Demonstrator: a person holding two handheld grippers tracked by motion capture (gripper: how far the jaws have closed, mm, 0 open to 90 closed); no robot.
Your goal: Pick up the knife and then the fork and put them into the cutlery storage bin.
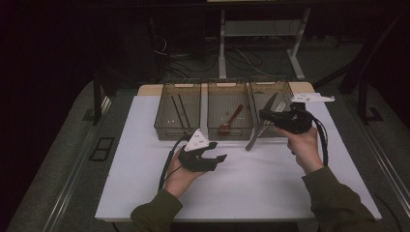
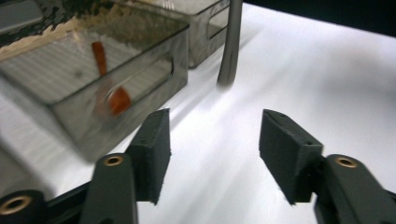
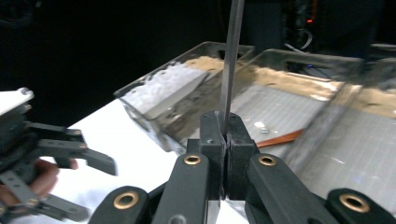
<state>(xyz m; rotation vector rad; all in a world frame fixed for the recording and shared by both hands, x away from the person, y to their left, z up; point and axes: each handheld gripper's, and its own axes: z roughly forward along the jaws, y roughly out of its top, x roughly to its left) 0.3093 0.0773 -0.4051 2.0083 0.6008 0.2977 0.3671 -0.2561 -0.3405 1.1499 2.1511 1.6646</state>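
Observation:
My right gripper [image 1: 264, 116] is shut on a metal table knife [image 1: 254, 137], which hangs slanted in front of the right bin [image 1: 285, 89]. In the right gripper view my own right gripper [image 3: 226, 135] pinches the thin blade [image 3: 232, 56], which rises straight up. The knife's rounded handle end [image 2: 229, 51] hovers just over the white table beside the bins. My left gripper [image 1: 219, 151] stands open above the table in front of the middle bin, and its jaws [image 2: 215, 149] have nothing between them. A red spoon [image 1: 231, 121] lies in the middle bin [image 1: 229, 84].
Three clear bins stand in a row at the back of the white table [image 1: 251, 188]. The left bin [image 1: 176, 87] holds dark chopsticks [image 1: 178, 110]. The spoon [image 2: 112, 91] shows through the bin wall [image 2: 140, 100]. The left gripper [image 3: 70, 158] appears left of the bins.

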